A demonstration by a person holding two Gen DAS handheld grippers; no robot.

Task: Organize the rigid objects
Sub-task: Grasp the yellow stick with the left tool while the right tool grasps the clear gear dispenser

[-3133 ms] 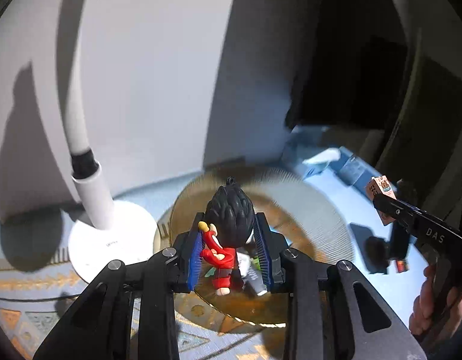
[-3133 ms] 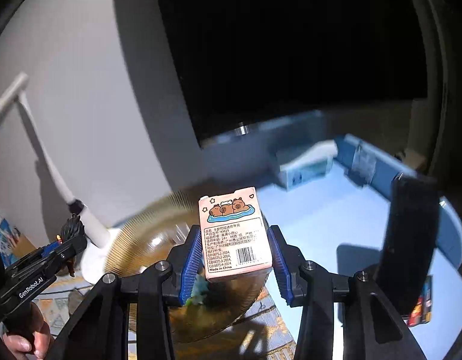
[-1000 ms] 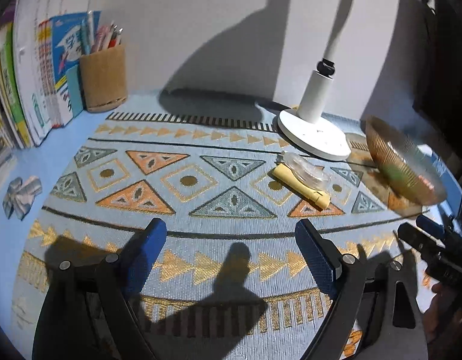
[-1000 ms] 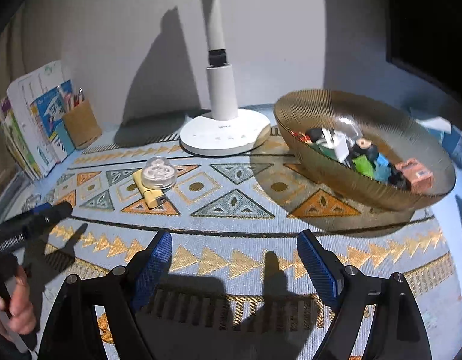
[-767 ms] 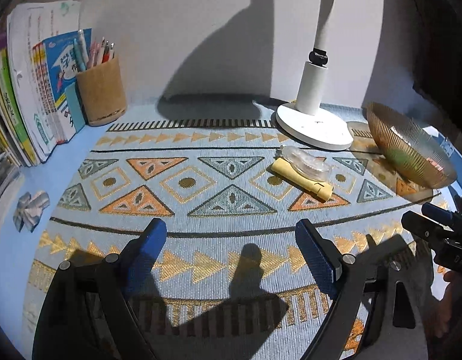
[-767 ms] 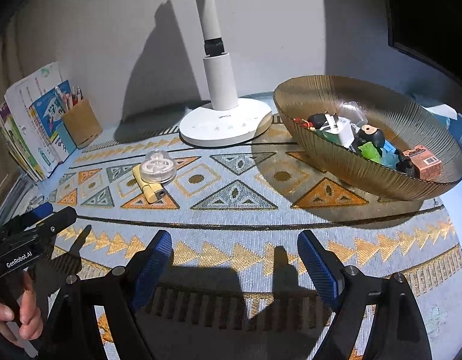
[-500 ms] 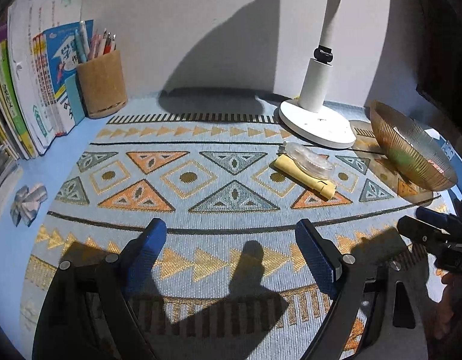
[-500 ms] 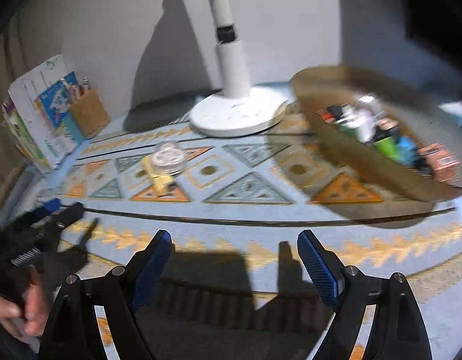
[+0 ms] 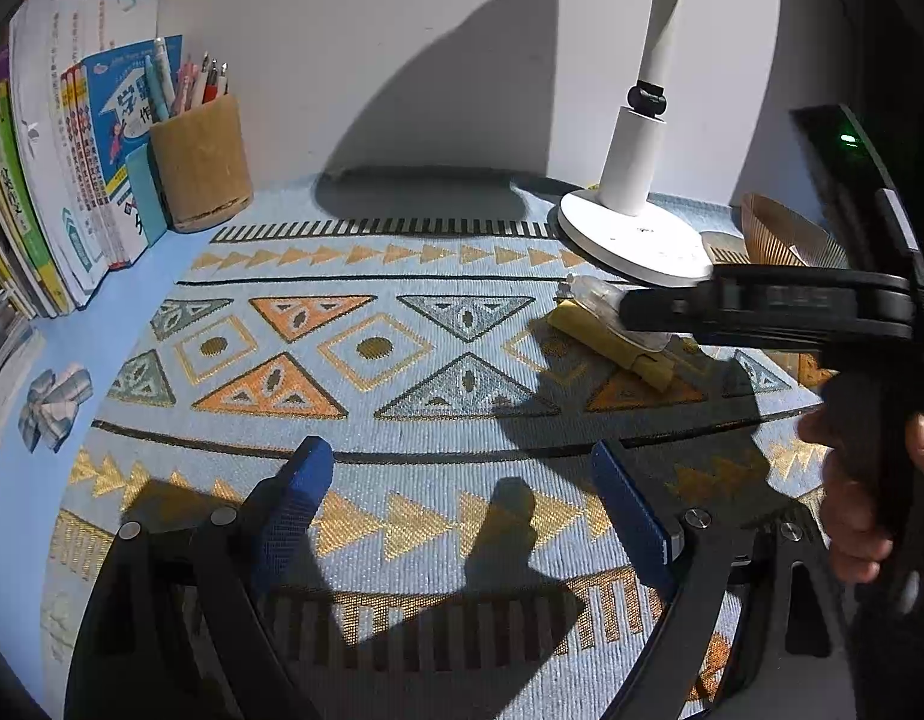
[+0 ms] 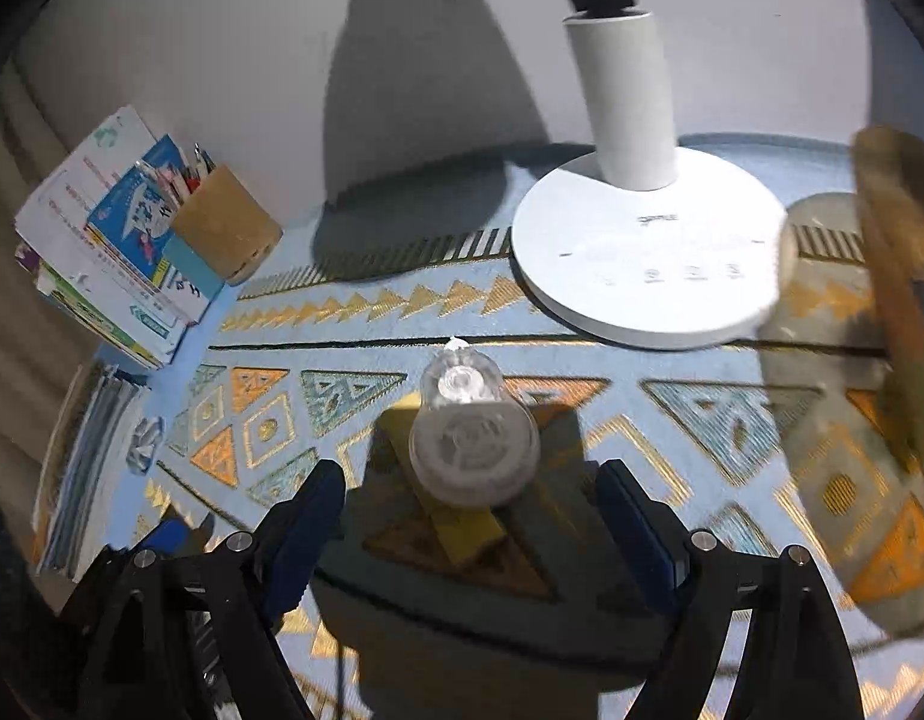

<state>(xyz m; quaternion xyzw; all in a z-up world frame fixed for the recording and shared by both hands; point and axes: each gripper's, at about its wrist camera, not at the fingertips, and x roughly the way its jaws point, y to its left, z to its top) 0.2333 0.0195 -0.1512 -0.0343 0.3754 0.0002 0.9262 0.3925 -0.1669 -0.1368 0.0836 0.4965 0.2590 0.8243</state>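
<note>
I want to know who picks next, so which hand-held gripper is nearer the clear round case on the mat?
Right. The right hand-held gripper hangs open just short of the clear round case; the left hand-held gripper sits open well back over bare mat.

A white lamp base [image 9: 633, 240] is standing at the back of a patterned mat [image 9: 402, 360] that is covering the blue surface [image 9: 18, 480]. A brown pen cup [image 9: 201, 165] is sitting just beside upright books [image 9: 60, 168] on the left, and crumpled foil [image 9: 54, 405] is lying off the mat's edge.
</note>
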